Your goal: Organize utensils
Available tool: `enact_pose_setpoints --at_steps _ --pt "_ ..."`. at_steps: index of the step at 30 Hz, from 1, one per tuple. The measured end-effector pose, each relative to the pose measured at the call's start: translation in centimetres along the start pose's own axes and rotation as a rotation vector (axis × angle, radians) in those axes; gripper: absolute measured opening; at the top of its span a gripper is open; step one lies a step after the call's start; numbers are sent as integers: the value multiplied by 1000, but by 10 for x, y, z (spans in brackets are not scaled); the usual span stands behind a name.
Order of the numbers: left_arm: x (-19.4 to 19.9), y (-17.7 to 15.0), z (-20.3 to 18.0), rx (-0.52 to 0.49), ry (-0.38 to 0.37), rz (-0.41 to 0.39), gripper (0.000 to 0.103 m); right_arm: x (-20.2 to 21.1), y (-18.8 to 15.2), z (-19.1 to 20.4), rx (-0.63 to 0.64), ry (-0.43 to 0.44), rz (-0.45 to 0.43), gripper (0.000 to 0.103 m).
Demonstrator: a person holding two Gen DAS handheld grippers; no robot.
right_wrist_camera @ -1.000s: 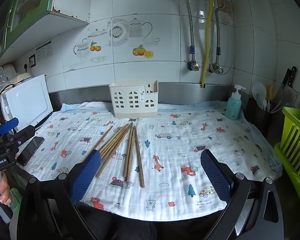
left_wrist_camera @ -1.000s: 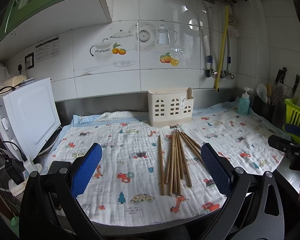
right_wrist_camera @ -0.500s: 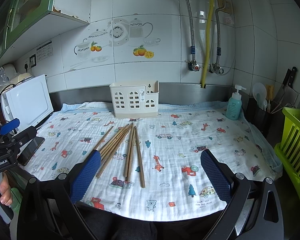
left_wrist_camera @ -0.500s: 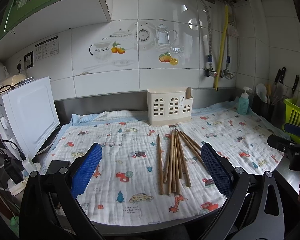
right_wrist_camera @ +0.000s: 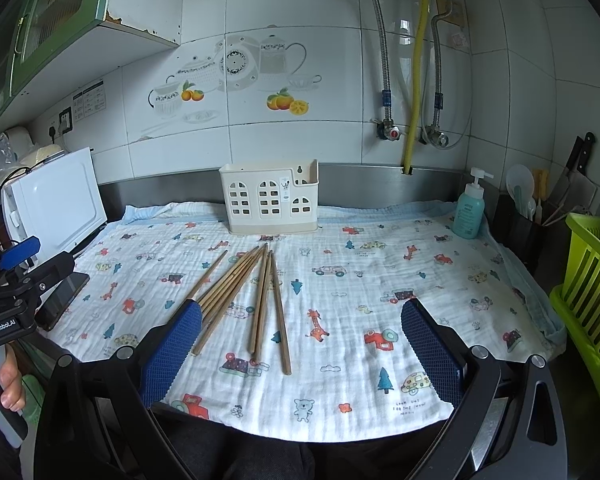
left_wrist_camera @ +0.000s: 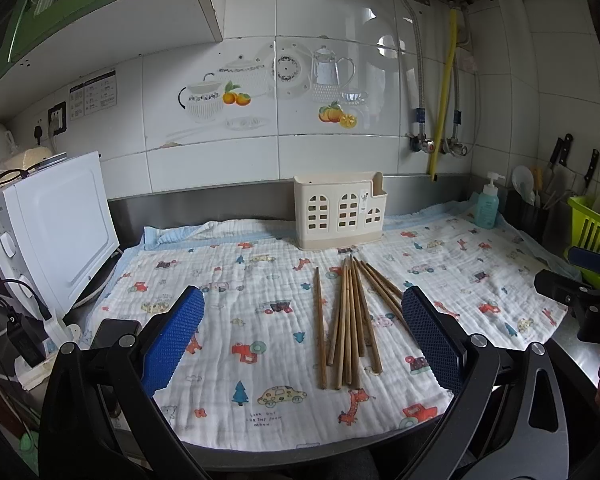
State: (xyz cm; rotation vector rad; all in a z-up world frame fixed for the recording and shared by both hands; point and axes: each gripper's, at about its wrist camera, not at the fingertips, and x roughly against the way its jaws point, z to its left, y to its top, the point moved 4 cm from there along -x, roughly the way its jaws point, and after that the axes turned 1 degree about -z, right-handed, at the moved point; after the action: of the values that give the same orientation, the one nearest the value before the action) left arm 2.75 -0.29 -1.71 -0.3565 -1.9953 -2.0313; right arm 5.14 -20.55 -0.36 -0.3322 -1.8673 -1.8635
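Several wooden chopsticks (left_wrist_camera: 350, 316) lie loose in a fan on the patterned cloth (left_wrist_camera: 240, 304), in front of a cream utensil holder (left_wrist_camera: 339, 210) with window cut-outs that stands by the back wall. They also show in the right wrist view (right_wrist_camera: 246, 292), as does the holder (right_wrist_camera: 269, 198). My left gripper (left_wrist_camera: 302, 336) is open and empty, held near the counter's front edge, short of the chopsticks. My right gripper (right_wrist_camera: 300, 354) is open and empty too, over the front edge, with the chopsticks just ahead and left.
A white appliance (left_wrist_camera: 56, 228) and a phone (right_wrist_camera: 62, 296) sit at the left. A blue soap bottle (right_wrist_camera: 469, 210), a dark pot of utensils (right_wrist_camera: 528, 216), knives (right_wrist_camera: 580, 160) and a green rack (right_wrist_camera: 584, 280) stand at the right.
Both grippers have drifted slightly. The view shifted a little. The chopsticks and the holder have not moved.
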Motion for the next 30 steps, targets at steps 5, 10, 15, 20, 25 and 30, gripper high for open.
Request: enact_pose_setpoints --at_steps 5,10,15,20,25,30 --pt "-1 -1 0 0 0 0 98 -1 0 0 -1 1 0 97" --pt "-1 -1 0 1 1 3 98 0 1 -1 -1 1 3 97" --pt "-1 -1 -1 1 0 2 98 -1 0 3 2 0 5 97" --pt "-2 0 -2 -2 -2 6 98 -3 -1 2 -3 -1 5 97" --pt "-2 -1 -3 -2 -2 7 98 -4 -3 2 -1 0 6 97" --pt "-4 -1 -3 -3 -4 11 98 -4 -3 2 -2 0 8 97"
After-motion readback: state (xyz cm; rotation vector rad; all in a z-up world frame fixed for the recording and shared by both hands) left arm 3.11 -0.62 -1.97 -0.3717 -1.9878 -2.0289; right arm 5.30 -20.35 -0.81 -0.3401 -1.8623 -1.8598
